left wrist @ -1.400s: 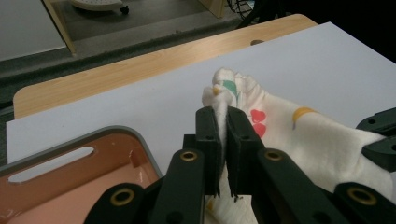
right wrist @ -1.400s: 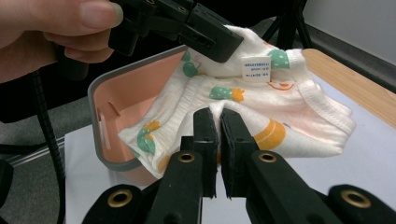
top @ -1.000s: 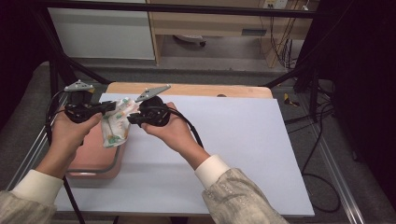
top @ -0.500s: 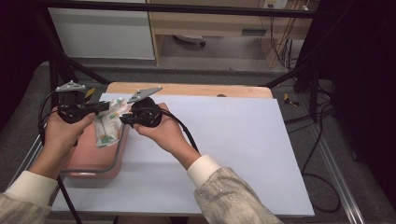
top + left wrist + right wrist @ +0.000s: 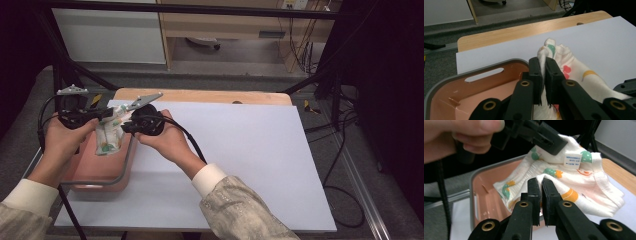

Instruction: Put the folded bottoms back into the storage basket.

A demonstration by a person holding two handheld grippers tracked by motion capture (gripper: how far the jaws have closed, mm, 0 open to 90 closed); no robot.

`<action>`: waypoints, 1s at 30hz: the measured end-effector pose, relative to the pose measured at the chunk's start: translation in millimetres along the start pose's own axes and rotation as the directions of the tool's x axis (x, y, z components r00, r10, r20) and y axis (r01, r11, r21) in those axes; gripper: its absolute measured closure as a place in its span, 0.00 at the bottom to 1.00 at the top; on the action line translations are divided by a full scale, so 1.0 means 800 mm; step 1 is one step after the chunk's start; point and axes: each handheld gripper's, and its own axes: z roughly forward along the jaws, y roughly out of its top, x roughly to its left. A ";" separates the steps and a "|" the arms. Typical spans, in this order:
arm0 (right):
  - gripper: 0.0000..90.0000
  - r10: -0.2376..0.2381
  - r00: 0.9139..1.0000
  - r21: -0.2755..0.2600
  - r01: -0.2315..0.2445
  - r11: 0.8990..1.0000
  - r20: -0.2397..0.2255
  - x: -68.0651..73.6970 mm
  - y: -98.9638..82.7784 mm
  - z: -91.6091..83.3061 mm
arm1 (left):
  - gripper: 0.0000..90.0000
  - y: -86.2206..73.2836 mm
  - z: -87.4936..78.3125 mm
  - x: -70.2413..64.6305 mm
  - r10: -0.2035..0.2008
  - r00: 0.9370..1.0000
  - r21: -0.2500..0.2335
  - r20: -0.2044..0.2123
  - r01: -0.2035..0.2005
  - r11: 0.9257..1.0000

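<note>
A small white cloth garment (image 5: 109, 135) printed with green, orange and red shapes hangs between both grippers, above a pink plastic basket (image 5: 120, 172) at the table's left edge. My left gripper (image 5: 102, 116) is shut on its upper edge; the cloth (image 5: 574, 72) bunches between the black jaws of the left gripper (image 5: 543, 75). My right gripper (image 5: 125, 127) is shut on a fold of the garment (image 5: 574, 182) lower down, its jaws pinching the cloth where the right gripper (image 5: 540, 195) meets it. The other gripper (image 5: 541, 137) clamps the cloth near a white label (image 5: 572, 160).
The basket (image 5: 474, 82) has a grey rim and a slot handle, and its pink floor is bare. A large white sheet (image 5: 240, 150) covers the wooden table (image 5: 200, 96). Black cables trail from both grippers. Floor cables and a cabinet lie beyond the table.
Both hands have carried the garment leftward, from over the sheet's corner to above the basket. The cloth now hangs lower toward the basket. Both grips stayed shut.
</note>
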 end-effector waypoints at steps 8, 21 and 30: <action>0.96 0.000 1.000 0.006 0.000 1.000 -0.022 0.008 0.004 0.009 | 0.95 -0.003 -0.005 0.011 -0.024 1.000 0.005 -0.008 0.024 1.000; 0.96 -0.004 1.000 0.018 0.004 1.000 -0.027 0.014 0.012 0.022 | 0.95 -0.004 -0.014 0.019 -0.048 0.999 -0.001 0.002 0.048 0.999; 0.96 -0.017 0.999 0.022 0.017 1.000 -0.032 0.023 0.017 0.035 | 0.95 -0.004 -0.018 0.028 -0.060 0.998 -0.005 0.008 0.060 0.998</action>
